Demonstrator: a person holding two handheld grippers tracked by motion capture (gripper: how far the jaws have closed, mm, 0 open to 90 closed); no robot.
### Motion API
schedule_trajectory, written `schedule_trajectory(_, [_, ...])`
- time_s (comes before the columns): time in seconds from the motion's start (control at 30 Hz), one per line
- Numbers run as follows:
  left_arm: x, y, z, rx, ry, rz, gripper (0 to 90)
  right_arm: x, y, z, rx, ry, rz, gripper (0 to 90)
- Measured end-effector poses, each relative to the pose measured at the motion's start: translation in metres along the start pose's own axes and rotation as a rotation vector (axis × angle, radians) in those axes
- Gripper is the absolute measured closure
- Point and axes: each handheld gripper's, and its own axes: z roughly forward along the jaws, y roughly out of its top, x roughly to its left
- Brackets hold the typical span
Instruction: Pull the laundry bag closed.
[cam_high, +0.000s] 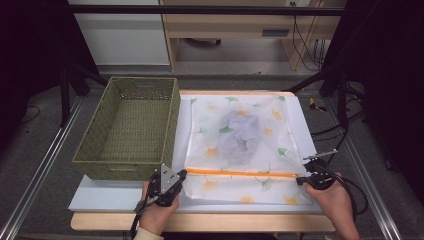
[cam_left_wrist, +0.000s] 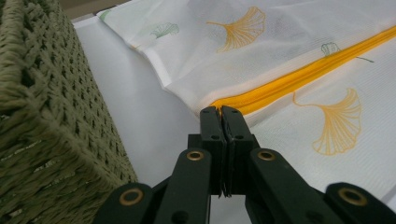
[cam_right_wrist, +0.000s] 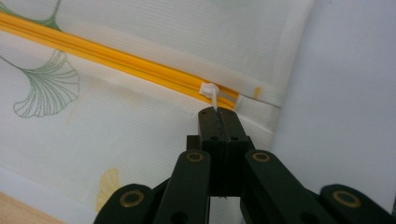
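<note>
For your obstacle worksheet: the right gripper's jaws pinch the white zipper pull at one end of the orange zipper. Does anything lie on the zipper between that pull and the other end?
Nothing visible does. The orange zipper runs bare across the mesh bag from the zipper pull to the left gripper.

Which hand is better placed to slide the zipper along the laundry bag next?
Probably the right. The right tool is shut on the white zipper pull at that end of the orange zipper. The left tool pinches the mesh bag at the opposite end, anchoring it.
</note>
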Motion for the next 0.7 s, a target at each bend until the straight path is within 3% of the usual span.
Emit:
schedule_trajectory(0.23, [-0.002,0.0,0.0,0.0,-0.001,0.004,88.8,-0.012,-0.005,-0.004,-0.006,-0.002,0.028,90.0])
schedule_trajectory(0.7, [-0.004,-0.001,0.002,0.008,-0.001,0.006,88.7,-0.013,-0.005,-0.004,-0.013,-0.028,0.02,90.0])
